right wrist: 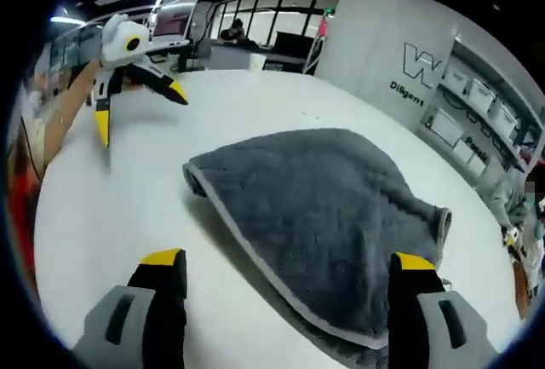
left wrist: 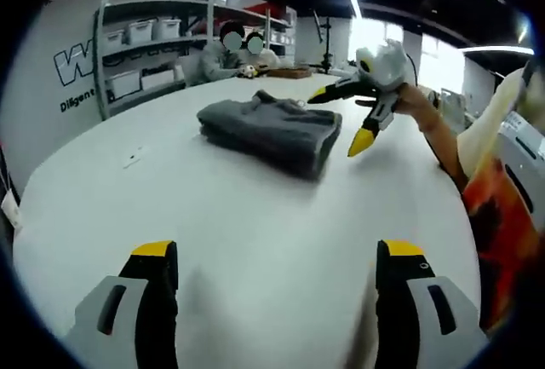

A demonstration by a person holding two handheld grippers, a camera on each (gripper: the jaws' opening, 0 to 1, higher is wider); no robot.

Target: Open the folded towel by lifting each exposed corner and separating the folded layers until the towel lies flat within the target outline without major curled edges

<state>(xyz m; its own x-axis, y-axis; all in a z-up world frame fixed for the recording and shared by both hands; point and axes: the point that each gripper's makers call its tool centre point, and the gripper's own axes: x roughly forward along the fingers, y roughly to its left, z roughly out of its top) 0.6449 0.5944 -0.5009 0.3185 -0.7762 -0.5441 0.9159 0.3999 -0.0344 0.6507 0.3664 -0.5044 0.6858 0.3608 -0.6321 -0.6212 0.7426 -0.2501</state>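
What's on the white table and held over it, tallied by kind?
Towel: 1, grey, folded
Grippers: 2, the left gripper and the right gripper, both open
Small pale item: 1, too small to tell what it is
Total: 4

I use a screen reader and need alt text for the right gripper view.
A folded grey towel lies on a white table, just ahead of the right tongs, whose open yellow-tipped jaws rise from the bottom. The left tongs, also open, hover over the table at upper left.
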